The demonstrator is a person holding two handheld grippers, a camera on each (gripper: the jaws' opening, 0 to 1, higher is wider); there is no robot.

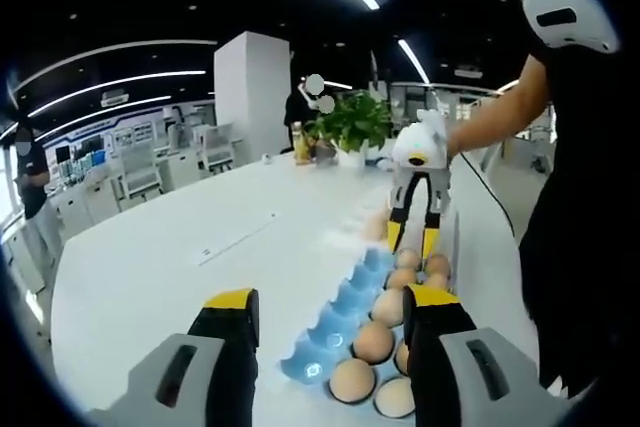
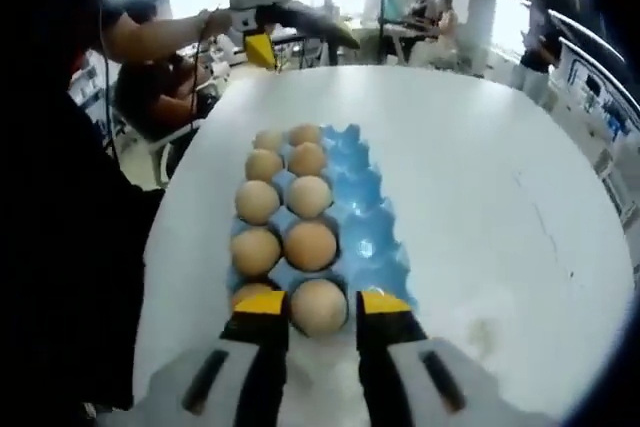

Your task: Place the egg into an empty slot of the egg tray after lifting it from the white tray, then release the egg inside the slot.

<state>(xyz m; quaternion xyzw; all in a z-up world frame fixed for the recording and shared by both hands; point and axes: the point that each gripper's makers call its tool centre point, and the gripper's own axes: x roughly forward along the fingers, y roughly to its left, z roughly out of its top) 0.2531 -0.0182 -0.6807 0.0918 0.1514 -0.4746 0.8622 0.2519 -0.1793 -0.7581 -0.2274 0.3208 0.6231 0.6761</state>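
Right gripper view: egg (image 2: 319, 306) sits between the yellow-tipped jaws of the right gripper (image 2: 320, 319), at the near end of the blue egg tray (image 2: 372, 209), apparently seated in a slot. Whether the jaws still press it or have just let go, I cannot tell. Two rows already hold eggs; the third row stands empty. Placement looks done or nearly so; letting go and withdrawal remain. Left gripper (image 1: 330, 309) hangs over the white table (image 1: 170, 257), jaws spread wide, holding nothing. Potted plant (image 1: 352, 122) stands beyond.
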